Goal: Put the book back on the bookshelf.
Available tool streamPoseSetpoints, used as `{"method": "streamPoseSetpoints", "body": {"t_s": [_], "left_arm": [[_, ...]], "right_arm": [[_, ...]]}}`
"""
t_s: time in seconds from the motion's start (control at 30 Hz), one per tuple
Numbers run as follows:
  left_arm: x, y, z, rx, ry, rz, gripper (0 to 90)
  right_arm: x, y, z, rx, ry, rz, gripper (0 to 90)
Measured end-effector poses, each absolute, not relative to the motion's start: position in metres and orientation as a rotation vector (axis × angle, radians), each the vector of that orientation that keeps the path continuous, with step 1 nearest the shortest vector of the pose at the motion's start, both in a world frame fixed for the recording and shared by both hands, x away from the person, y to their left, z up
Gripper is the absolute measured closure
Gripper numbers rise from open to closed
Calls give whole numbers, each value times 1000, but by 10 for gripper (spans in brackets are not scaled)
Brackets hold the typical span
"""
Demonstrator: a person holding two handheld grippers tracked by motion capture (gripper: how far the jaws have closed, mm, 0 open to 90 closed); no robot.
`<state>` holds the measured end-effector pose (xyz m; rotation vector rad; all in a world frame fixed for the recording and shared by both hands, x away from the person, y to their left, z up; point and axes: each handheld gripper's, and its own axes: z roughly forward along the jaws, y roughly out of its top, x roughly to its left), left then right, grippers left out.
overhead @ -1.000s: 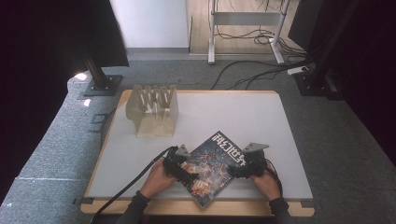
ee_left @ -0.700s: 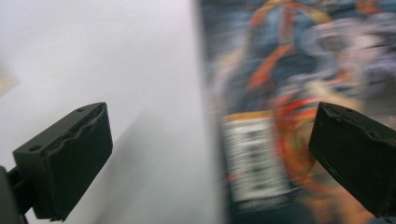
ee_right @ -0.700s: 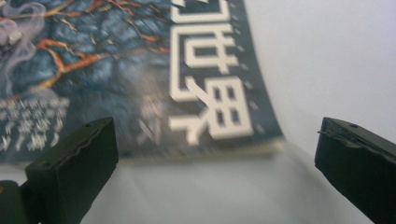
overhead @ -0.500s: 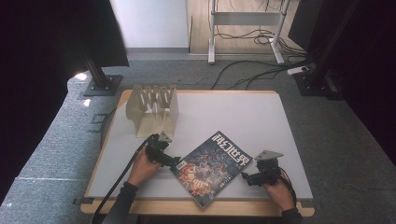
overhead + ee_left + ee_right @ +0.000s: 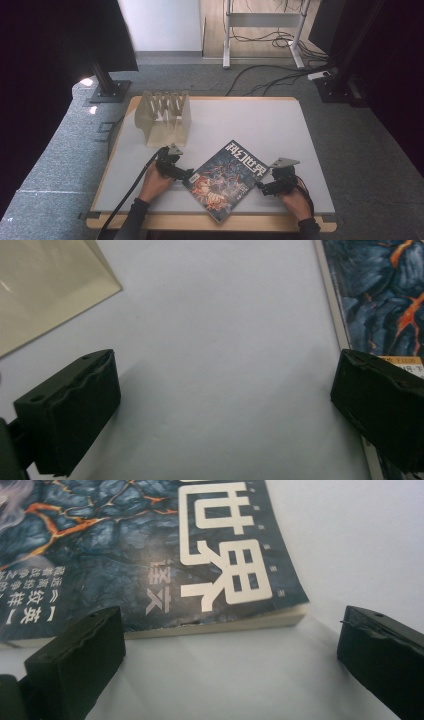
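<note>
glossy flat magazine [image 5: 225,177], dark lava-patterned cover, matte white table [image 5: 250,125]

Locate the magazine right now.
High view: the magazine lies flat at the table's near edge, between the left tool and right tool, before the rack.

- The magazine [image 5: 150,555] ahead of the right tool [image 5: 225,645] has a smooth, slightly glossy printed paper cover; its page edges look matt and cream.
- The surface [image 5: 220,365] under both tools is matt, smooth and pale grey, edged in light wood.
- The rack [image 5: 45,285] beyond the left tool [image 5: 220,410] looks like translucent, glossy plastic.
- Tool pads [image 5: 80,650]: matt black, ridged.
</note>
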<state>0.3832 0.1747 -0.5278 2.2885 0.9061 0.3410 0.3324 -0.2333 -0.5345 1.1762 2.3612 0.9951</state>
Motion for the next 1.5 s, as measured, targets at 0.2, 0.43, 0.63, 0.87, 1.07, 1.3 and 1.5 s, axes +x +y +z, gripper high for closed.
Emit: {"method": "streamPoseSetpoints", "body": {"t_s": [0.2, 0.43, 0.63, 0.87, 1.07, 1.3, 1.5], "left_arm": [[372, 171, -527, 2310, 868, 321, 0], [354, 163, -527, 2331, 817, 298, 0], [341, 155, -528, 2333, 773, 281, 0], [327, 144, -529, 2337, 721, 267, 0], [317, 135, -529, 2345, 687, 253, 0], [312, 125, -529, 2354, 666, 238, 0], [322, 132, -528, 2356, 685, 246, 0]], "right_arm": [[344, -235, -535, 1208, 2325, 988, 0], [364, -237, -535, 1245, 2294, 976, 0], [380, -236, -535, 1269, 2275, 966, 0], [400, -228, -534, 1285, 2257, 936, 0], [415, -218, -535, 1301, 2229, 940, 0], [429, -206, -535, 1305, 2211, 941, 19], [429, -206, -533, 1276, 2240, 939, 41]]}}
